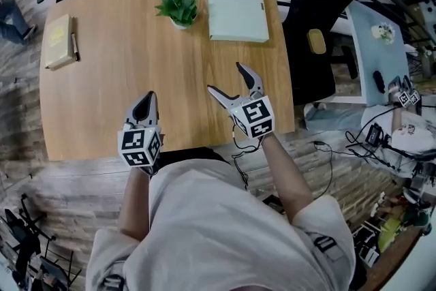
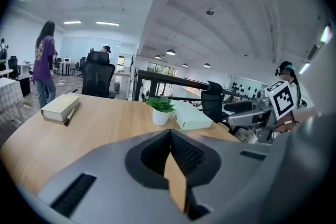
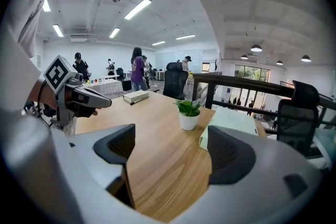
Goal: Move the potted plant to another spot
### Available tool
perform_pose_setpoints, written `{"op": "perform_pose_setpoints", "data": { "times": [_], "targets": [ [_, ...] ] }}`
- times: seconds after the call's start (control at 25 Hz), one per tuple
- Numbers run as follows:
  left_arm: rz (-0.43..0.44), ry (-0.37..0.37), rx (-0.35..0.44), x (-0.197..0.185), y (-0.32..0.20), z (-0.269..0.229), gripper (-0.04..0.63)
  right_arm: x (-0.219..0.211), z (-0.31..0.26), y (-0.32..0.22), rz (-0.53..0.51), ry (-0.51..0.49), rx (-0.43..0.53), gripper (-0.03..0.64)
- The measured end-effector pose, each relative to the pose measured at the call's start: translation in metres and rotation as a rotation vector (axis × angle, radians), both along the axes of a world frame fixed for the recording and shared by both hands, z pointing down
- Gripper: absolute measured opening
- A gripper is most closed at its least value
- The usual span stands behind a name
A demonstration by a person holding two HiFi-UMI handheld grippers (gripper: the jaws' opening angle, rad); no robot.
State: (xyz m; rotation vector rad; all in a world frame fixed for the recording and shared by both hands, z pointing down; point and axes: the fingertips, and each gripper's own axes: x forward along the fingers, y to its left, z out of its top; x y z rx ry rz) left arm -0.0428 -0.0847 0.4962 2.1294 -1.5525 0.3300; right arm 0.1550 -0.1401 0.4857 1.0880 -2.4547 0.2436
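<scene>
The potted plant (image 1: 178,8), green leaves in a small white pot, stands upright near the table's far edge, and shows ahead in the left gripper view (image 2: 160,109) and the right gripper view (image 3: 188,113). My left gripper (image 1: 145,104) hovers over the near part of the table, jaws together with nothing between them (image 2: 170,135). To its right, my right gripper (image 1: 225,78) is open and empty (image 3: 173,147), aimed toward the plant from well short of it. Neither gripper touches the plant.
A pale green flat box (image 1: 236,7) lies just right of the plant. At the table's left lies a tan book (image 1: 58,41) with a pen (image 1: 74,46) beside it. A black office chair (image 1: 315,24) stands off the wooden table's (image 1: 136,71) right side, with people in the room beyond.
</scene>
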Motion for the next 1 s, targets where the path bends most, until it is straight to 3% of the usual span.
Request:
{"op": "perform_pose_setpoints", "data": {
  "times": [0.68,1.0],
  "targets": [
    [0.002,0.025,-0.118,-0.035,-0.077,0.076,0.012,-0.079,0.080,-0.102,0.072,-0.031,-0.085,0.434],
    [0.013,0.054,-0.155,-0.041,-0.112,0.109,0.012,-0.092,0.117,-0.143,0.160,-0.041,-0.109,0.434]
  ]
}}
